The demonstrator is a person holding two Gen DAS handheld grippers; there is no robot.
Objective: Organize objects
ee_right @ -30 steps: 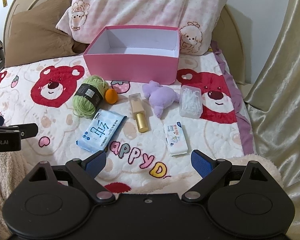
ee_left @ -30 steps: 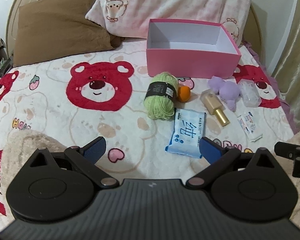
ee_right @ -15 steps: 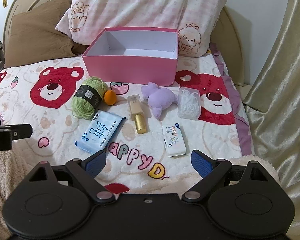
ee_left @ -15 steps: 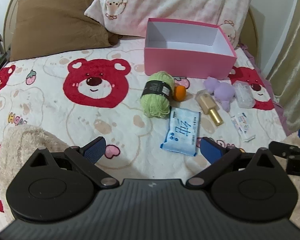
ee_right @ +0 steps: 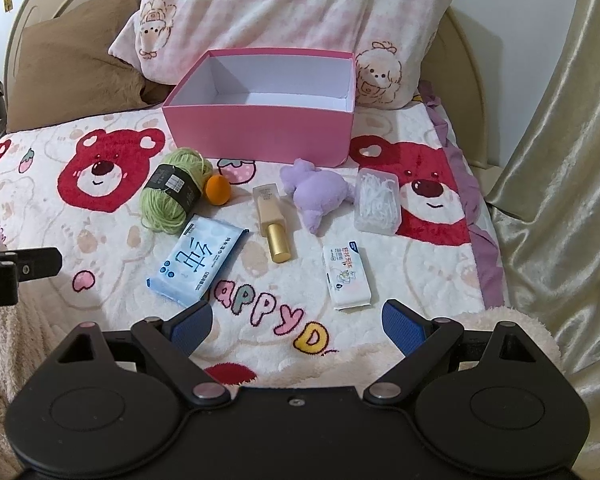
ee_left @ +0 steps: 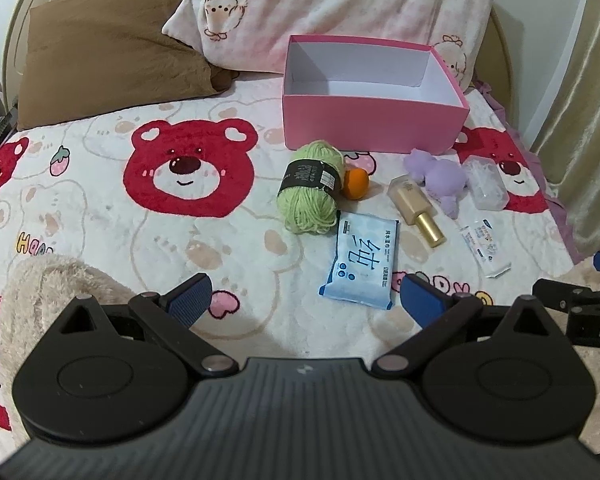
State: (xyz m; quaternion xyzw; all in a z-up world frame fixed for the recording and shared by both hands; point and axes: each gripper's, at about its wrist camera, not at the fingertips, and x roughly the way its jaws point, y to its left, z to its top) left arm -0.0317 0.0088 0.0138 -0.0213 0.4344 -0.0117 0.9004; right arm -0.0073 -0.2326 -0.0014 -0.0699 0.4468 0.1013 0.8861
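Note:
An empty pink box (ee_left: 370,118) (ee_right: 260,136) stands open at the back of the bed. In front of it lie a green yarn ball (ee_left: 310,192) (ee_right: 174,192), an orange ball (ee_left: 356,184) (ee_right: 217,189), a blue wipes pack (ee_left: 362,262) (ee_right: 198,260), a gold-capped bottle (ee_left: 414,210) (ee_right: 272,220), a purple plush (ee_left: 440,180) (ee_right: 320,194), a clear box of swabs (ee_left: 486,184) (ee_right: 378,202) and a small white tissue pack (ee_left: 484,246) (ee_right: 346,276). My left gripper (ee_left: 304,302) and right gripper (ee_right: 296,322) are open and hold nothing, near the bed's front edge.
A bear-print blanket (ee_left: 188,172) covers the bed. A brown pillow (ee_left: 108,60) and a pink pillow (ee_right: 300,12) lean on the headboard. A beige curtain (ee_right: 560,160) hangs at the right. A fuzzy cream cloth (ee_left: 48,296) lies at the near left.
Both grippers have drifted slightly back and up from the objects, so the bed shows a little farther away. Both stay open; nothing on the bed has moved.

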